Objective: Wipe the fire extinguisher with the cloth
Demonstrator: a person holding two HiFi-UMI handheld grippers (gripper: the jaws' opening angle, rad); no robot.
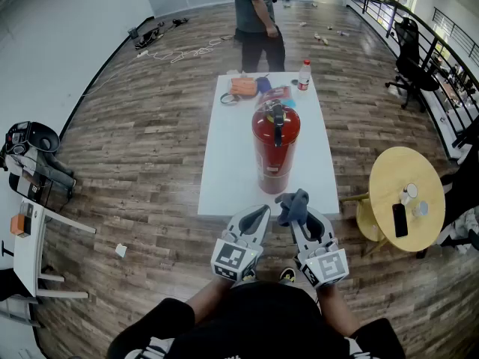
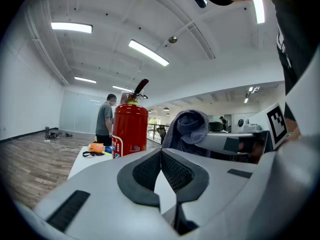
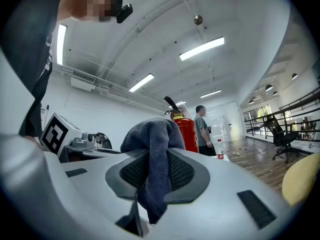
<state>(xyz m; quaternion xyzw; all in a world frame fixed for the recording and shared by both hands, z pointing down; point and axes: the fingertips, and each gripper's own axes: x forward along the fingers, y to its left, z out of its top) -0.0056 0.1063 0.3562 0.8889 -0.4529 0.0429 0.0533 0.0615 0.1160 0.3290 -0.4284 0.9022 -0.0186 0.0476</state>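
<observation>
Wood-floored open room, white tabletop (image 1: 224,163) at its centre.

Right gripper (image 3: 152,159): jaws clamped on the grey-blue cloth (image 3: 150,134). The fabric bunches above the pads and a tail hangs below them. The grip looks secure.

Left gripper (image 2: 161,153): jaws closed tip to tip, with nothing between them.

Both grippers are held side by side just off the tabletop's near edge, the left gripper on the left.

Fire extinguisher (image 1: 275,144): red, upright on the near half of the tabletop, directly beyond the grippers. The cloth is clear of it, with no contact in any view.

Assessment: the cloth is in hand, but wiping is not under way. The whole cylinder, neck and handle appear to remain to be done. The left gripper is free to steady the body.

A bottle (image 1: 304,75) and an orange item (image 1: 243,86) lie at the far end, where a person (image 1: 257,13) stands.
</observation>
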